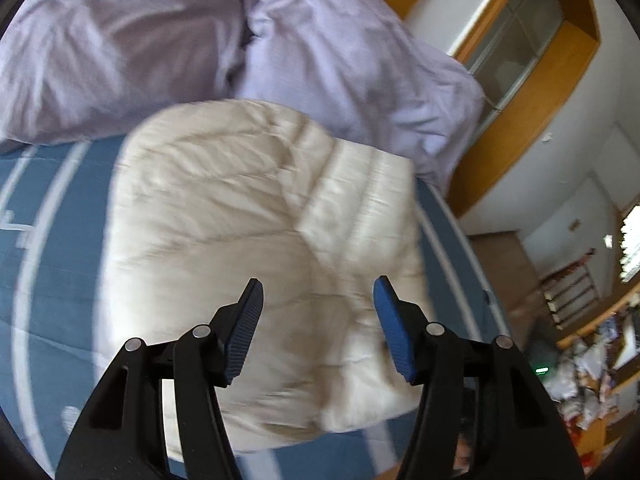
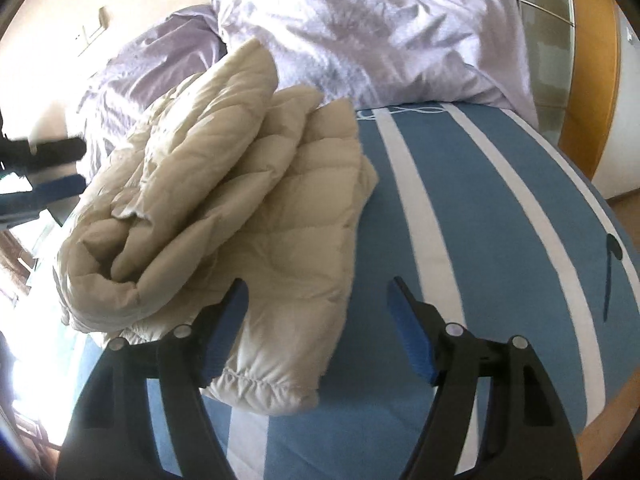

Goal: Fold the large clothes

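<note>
Jacket: a cream quilted puffer jacket (image 2: 224, 216) lies folded into a thick bundle on the bed; in the left wrist view it (image 1: 260, 248) fills the middle of the picture, blurred.
Jacket layers: in the right wrist view several padded layers are stacked, with a rolled fold at the left end and an elastic cuff or hem at the near edge; which of the two it is I cannot tell.
Bed cover: a blue cover with white stripes (image 2: 460, 220) lies directly under the jacket and stretches away to the jacket's right.
Duvet: a crumpled lilac duvet (image 2: 360, 32) is heaped behind the jacket, touching its far edge; the left wrist view shows it (image 1: 120, 48) beyond the jacket as well.
Left gripper: the left gripper (image 1: 318, 292) hovers over the near part of the jacket, jaws apart with nothing pinched between them, pads clear of the fabric. In the right wrist view it (image 2: 44, 168) shows at the jacket's left side.
Right gripper: the right gripper (image 2: 318, 292) sits at the jacket's near right corner, jaws wide apart; its left pad overlaps the cuff edge in the picture, its right pad is over the bare bed cover, and no cloth is clamped.
Room: wooden framing with glass panels (image 1: 520, 40) stands beyond the duvet, to the jacket's far right.
</note>
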`<state>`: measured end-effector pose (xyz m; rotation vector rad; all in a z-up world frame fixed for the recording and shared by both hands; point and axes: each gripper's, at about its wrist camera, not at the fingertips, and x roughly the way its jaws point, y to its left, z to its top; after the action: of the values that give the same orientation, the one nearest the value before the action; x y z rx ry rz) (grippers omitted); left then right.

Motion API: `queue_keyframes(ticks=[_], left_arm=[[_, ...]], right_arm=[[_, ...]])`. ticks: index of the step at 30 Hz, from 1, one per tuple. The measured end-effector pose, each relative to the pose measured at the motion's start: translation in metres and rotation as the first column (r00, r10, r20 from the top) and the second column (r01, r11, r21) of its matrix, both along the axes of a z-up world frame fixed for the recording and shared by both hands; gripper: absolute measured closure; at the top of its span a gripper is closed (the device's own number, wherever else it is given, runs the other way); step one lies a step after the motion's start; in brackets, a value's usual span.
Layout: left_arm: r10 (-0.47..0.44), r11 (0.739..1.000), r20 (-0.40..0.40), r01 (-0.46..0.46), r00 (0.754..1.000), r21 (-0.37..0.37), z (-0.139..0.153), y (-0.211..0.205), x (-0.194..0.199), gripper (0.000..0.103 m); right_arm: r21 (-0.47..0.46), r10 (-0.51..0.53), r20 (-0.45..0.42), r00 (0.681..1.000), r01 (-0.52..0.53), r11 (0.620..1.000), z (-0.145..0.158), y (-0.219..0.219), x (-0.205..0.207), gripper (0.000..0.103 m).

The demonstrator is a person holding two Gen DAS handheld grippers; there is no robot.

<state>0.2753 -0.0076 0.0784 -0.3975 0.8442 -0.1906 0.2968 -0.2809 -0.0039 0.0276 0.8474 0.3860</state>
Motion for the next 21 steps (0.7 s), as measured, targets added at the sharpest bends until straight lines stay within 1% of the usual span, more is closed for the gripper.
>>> queue_keyframes(ticks=[2, 3, 5, 7, 10, 13, 19, 21], left_arm=[[0.044, 0.998, 0.007, -0.044, 0.999, 0.053, 0.0, 0.012, -0.003, 0.044], [0.071, 0.993, 0.017, -0.072, 0.997, 0.094, -0.001, 0.018, -0.004, 0.044], [0.121, 0.974, 0.042, -0.127, 0.992, 0.188, -0.002, 0.027, -0.006, 0.044], [0.164, 0.948, 0.064, -0.176, 0.984, 0.267, -0.006, 0.038, -0.007, 0.044], [0.206, 0.915, 0.077, -0.22, 0.976, 0.337, -0.015, 0.048, -0.003, 0.044], [0.224, 0.903, 0.062, -0.231, 0.973, 0.364, -0.026, 0.053, 0.002, 0.044], [0.219, 0.902, 0.049, -0.221, 0.975, 0.372, -0.044, 0.052, 0.01, 0.043], [0.206, 0.906, 0.044, -0.208, 0.978, 0.369, -0.05, 0.049, 0.012, 0.043]], right_arm=[[-0.003, -0.007, 0.002, 1.0, 0.007, 1.0, 0.004, -0.002, 0.001, 0.031], [-0.005, -0.011, 0.004, 1.0, 0.011, 1.0, 0.008, -0.003, 0.001, 0.031], [-0.002, -0.014, 0.008, 1.0, 0.014, 1.0, 0.014, -0.005, 0.001, 0.031], [0.002, -0.018, 0.015, 1.0, 0.018, 1.0, 0.023, -0.005, 0.001, 0.031], [0.014, -0.02, 0.028, 0.999, 0.02, 1.0, 0.037, -0.005, 0.001, 0.031], [0.027, -0.018, 0.042, 0.999, 0.017, 0.999, 0.049, -0.002, 0.001, 0.031], [0.027, 0.008, 0.066, 0.998, -0.01, 1.0, 0.062, 0.013, -0.001, 0.031], [0.023, 0.021, 0.07, 0.997, -0.022, 0.999, 0.065, 0.021, -0.002, 0.031]])
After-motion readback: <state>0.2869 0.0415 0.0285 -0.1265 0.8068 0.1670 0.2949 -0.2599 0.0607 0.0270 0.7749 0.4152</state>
